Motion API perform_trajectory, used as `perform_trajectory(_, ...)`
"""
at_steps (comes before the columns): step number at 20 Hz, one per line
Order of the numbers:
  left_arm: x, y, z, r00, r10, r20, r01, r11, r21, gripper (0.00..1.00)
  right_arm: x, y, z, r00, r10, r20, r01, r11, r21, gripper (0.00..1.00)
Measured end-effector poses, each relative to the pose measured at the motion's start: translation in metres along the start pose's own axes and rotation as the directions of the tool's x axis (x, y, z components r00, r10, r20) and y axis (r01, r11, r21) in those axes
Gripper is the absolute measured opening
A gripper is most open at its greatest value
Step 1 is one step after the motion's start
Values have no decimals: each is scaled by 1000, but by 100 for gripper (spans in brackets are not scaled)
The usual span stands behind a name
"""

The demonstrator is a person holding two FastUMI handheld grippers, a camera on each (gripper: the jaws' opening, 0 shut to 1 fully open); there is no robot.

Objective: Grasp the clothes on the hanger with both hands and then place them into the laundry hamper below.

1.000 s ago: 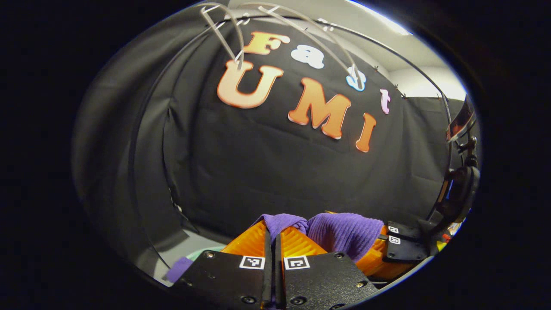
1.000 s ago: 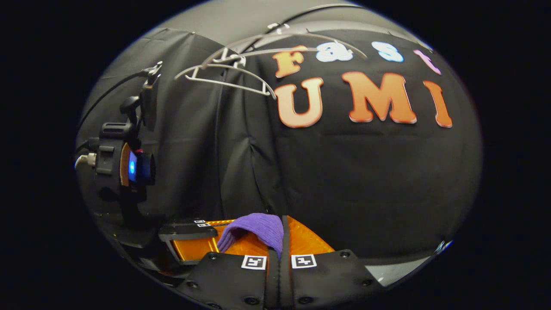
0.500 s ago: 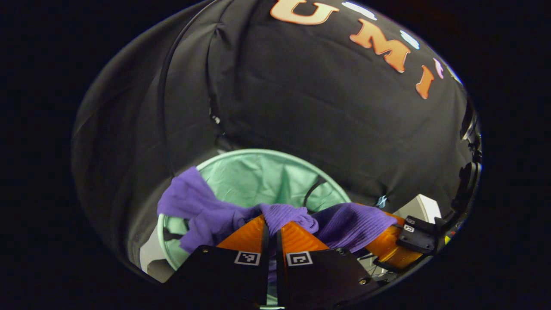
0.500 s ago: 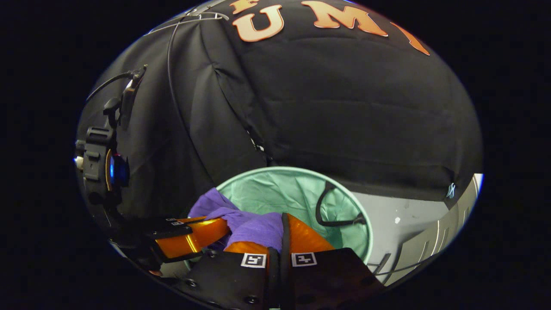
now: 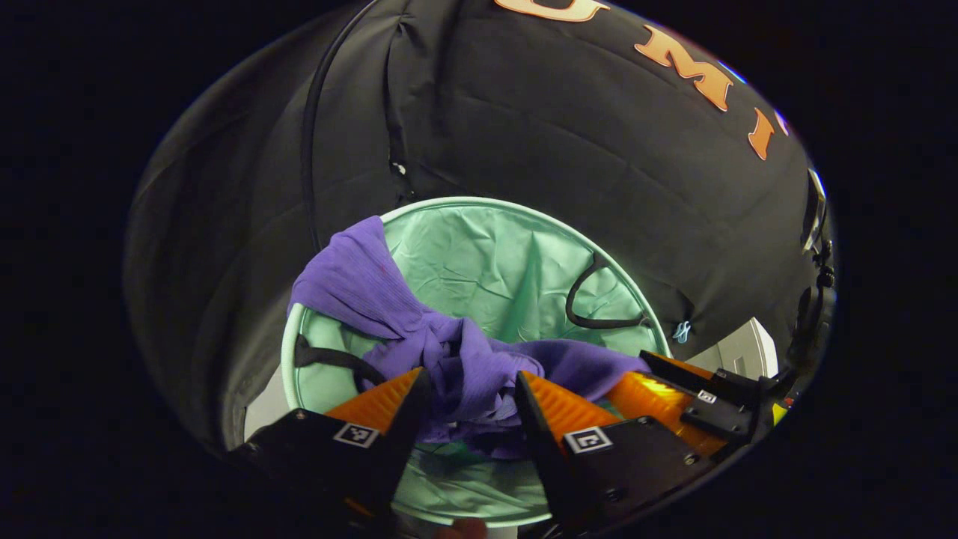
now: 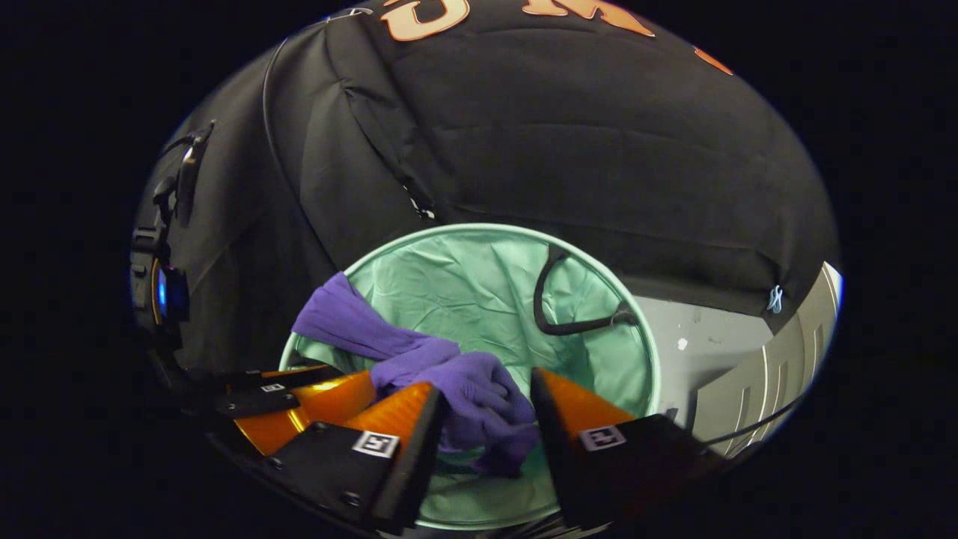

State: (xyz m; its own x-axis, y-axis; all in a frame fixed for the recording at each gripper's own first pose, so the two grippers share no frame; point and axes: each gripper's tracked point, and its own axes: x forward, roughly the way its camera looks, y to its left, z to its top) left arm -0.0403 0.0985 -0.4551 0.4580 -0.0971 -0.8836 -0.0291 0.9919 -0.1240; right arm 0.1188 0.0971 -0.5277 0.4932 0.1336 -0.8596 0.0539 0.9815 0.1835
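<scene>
Left tongs [image 5: 465, 389]: fingers spread apart, nothing pressed between them. The purple garment [image 5: 449, 352] is bunched in the gap and just ahead of it; whether cloth still touches either finger, cannot tell.

Right tongs [image 6: 485, 393]: also spread apart, with a wad of the same purple garment [image 6: 456, 382] sitting between and slightly forward of the fingers, not clamped.

In the left gripper view the right tongs [image 5: 673, 385] lie close on the right side; in the right gripper view the left tongs [image 6: 307, 397] lie close on the left. Both pairs stand side by side over the near rim, about equally near the cloth.

Key relation: the garment lies forward of and below both tongs, inside the mouth of the mint-green laundry hamper [image 5: 479, 224]. Its long axis runs from the bunched middle near the tongs out to the far left, where one end is draped over the hamper rim [image 6: 329, 311] beside the black booth wall [image 6: 569, 150]. Black strap handles [image 6: 569, 299] sit on the hamper's sides.

Judgement: release step; bulk is in, the draped end may hang outside. The left tongs are the nearer pair to nudge it in. Next move likely a straight withdrawal upward, taking care not to snag cloth.
</scene>
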Motion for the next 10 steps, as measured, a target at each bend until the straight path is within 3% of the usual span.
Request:
perform_trajectory(1,0,1,1,1000,4,3,-4,1000,-4,88,-4,1,1,1000,10,6,-10,1000,24,72)
perform_trajectory(2,-3,3,-1,1000,20,8,-20,1000,-12,100,-6,1,4,1000,7,9,-7,999,31,95)
perform_trajectory(3,-4,6,0,1000,28,8,-28,1000,-13,98,-8,-1,6,1000,-3,14,2,1000,29,87)
perform_trajectory(7,-17,10,5,999,26,32,-26,1000,4,98,-12,5,14,999,-13,40,13,1000,22,87)
perform_trajectory(8,-15,7,4,999,19,41,-19,1000,8,98,-15,5,15,999,-12,43,11,1000,18,97)
perform_trajectory(10,-15,4,8,998,4,57,-4,1000,13,98,-20,1,16,998,-6,59,6,1000,10,97)
